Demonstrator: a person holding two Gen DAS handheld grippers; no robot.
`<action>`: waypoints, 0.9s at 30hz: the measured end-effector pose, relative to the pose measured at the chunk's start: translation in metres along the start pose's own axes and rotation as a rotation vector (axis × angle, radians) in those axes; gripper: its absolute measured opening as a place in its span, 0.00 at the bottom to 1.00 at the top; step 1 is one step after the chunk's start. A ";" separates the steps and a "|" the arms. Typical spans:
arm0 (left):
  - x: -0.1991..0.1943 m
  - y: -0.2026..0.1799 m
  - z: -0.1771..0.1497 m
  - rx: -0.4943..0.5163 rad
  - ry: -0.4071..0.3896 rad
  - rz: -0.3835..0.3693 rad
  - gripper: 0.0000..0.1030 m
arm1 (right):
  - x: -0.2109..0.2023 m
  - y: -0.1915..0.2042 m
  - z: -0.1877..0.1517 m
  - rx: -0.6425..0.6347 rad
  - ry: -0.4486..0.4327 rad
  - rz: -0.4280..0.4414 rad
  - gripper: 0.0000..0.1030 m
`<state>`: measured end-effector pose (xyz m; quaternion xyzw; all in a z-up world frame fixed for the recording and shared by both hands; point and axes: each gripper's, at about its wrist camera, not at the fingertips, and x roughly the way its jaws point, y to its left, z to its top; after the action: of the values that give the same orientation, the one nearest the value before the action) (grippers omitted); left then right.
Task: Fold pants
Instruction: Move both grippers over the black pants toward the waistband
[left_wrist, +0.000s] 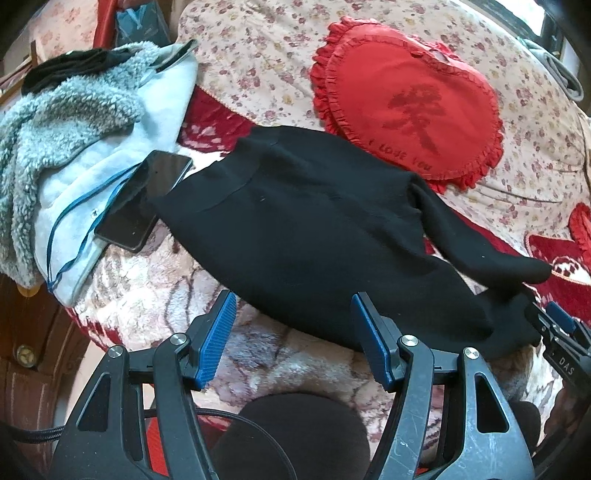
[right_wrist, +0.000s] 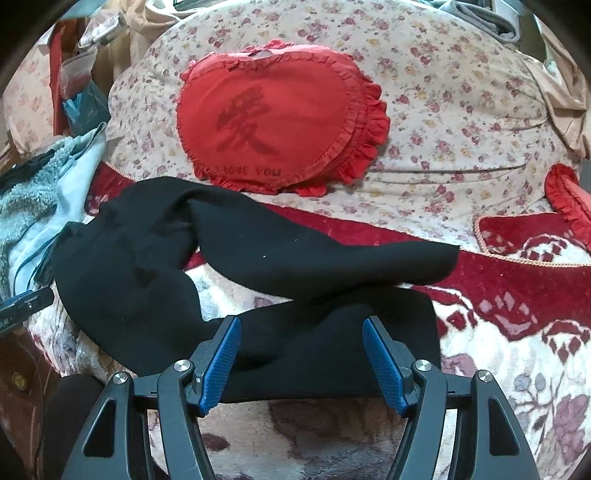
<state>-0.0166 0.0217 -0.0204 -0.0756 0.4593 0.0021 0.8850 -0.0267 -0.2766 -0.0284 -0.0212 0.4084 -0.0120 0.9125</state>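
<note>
A lived-in bedroom at home: a bed under a red-and-cream plush blanket (right_wrist: 498, 295) and a floral quilt (right_wrist: 443, 110), a heart-shaped red cushion (right_wrist: 273, 118), a fleece-lined jacket (left_wrist: 74, 122) with a phone (left_wrist: 144, 199) on it, perhaps a wooden bedframe (left_wrist: 33, 350) beside.

heart cushion (right_wrist: 273, 122): "I LOVE YOU" + big char, unreadable | right gripper (left_wrist: 565, 354) body: "DAS"

My left gripper (left_wrist: 293, 306) hangs with its blue-padded fingers spread wide, gripping nothing. My right gripper (right_wrist: 301, 332) is likewise spread apart and empty.
</note>
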 end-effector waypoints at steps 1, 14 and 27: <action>0.002 0.003 0.000 -0.007 0.004 0.003 0.63 | 0.001 0.001 0.000 0.002 0.005 0.006 0.65; 0.032 0.061 0.026 -0.192 0.043 -0.007 0.63 | 0.027 0.007 -0.005 -0.009 0.063 0.018 0.65; 0.086 0.102 0.049 -0.382 0.080 -0.018 0.63 | 0.038 0.002 0.004 0.013 0.058 0.035 0.65</action>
<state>0.0656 0.1239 -0.0762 -0.2461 0.4849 0.0782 0.8356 0.0014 -0.2762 -0.0536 -0.0080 0.4349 0.0005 0.9005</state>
